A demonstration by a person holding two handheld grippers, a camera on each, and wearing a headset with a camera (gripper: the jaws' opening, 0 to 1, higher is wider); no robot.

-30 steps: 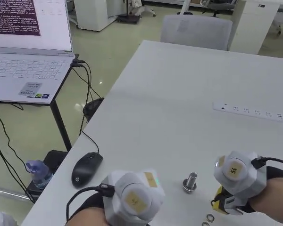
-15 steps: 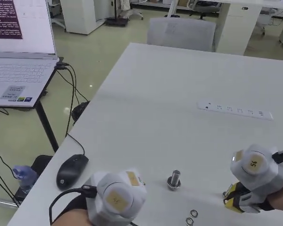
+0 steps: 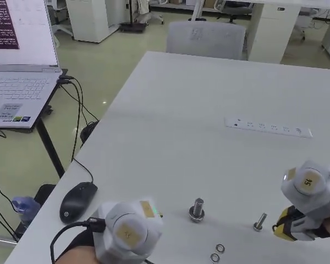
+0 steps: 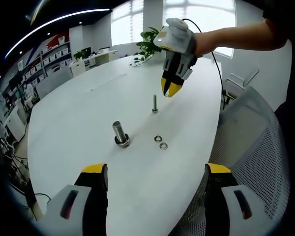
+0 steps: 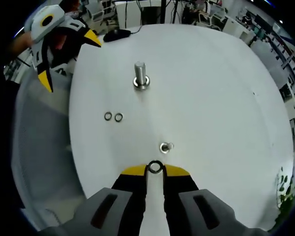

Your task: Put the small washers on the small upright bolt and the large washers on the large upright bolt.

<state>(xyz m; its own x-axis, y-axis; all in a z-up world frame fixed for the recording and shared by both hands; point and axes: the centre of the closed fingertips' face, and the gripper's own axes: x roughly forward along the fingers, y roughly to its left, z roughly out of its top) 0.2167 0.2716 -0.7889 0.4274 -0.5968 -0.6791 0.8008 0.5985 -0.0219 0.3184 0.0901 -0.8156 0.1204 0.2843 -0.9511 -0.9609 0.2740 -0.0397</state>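
Head view: just left of the right tongs [image 3: 286, 231], small bolt [image 3: 259, 221], upright on the worktop [image 3: 209, 137]. Left gripper view: left tongs [image 4: 156, 172] apart, empty, well short of that bolt. Right gripper view: clamped on a washer [image 5: 150, 167], likely small; small bolt just ahead, shaft vertical, nearer this hand.

This is an open-plan office, perhaps an office-like lab. A long white bench [image 3: 209, 99] carries a power strip [image 3: 267, 127] well ahead of the right tool [image 3: 286, 231]. A computer mouse [image 3: 77, 201] lies just left of the left tool [image 4: 156, 169]. Farther left, off the bench, an open laptop [image 3: 16, 82] sits on a side stand, its cables [image 3: 80, 110] hanging toward the glossy floor [image 3: 132, 60]. Beyond the bench's far end stand a grey office chair [image 3: 206, 38] and white cabinets [image 3: 91, 19]. Far ahead of the left tool are large windows [image 4: 206, 12], a potted plant [image 4: 147, 46] and more desks [image 4: 96, 59].
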